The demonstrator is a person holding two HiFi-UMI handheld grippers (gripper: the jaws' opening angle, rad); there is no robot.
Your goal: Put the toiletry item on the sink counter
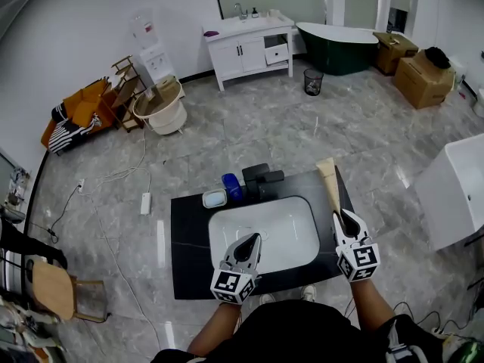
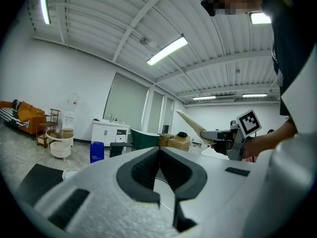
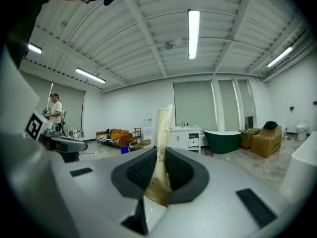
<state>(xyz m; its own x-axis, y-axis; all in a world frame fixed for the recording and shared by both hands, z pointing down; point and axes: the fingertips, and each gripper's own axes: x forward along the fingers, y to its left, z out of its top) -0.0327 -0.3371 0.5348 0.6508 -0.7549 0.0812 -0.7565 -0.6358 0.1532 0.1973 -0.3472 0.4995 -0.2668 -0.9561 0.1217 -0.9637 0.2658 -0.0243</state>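
A long beige toiletry tube point(image 1: 330, 181) sticks forward from my right gripper point(image 1: 342, 218), which is shut on its crimped end above the right edge of the black counter point(image 1: 189, 233). In the right gripper view the tube point(image 3: 164, 125) stands upright between the dark pads of the right gripper point(image 3: 159, 155). My left gripper point(image 1: 249, 243) hovers over the front of the white sink basin point(image 1: 291, 229), shut with nothing in it. The left gripper view shows the left gripper point(image 2: 159, 151) with its pads together, and the tube point(image 2: 192, 123) held off to the right.
On the counter behind the basin stand a blue cup point(image 1: 231, 187), a small soap dish point(image 1: 215, 198) and a black faucet point(image 1: 262, 180). A white tub point(image 1: 461, 187) is at the right. A white vanity point(image 1: 249, 44), green bathtub point(image 1: 336, 45) and cardboard boxes point(image 1: 423, 78) line the far wall.
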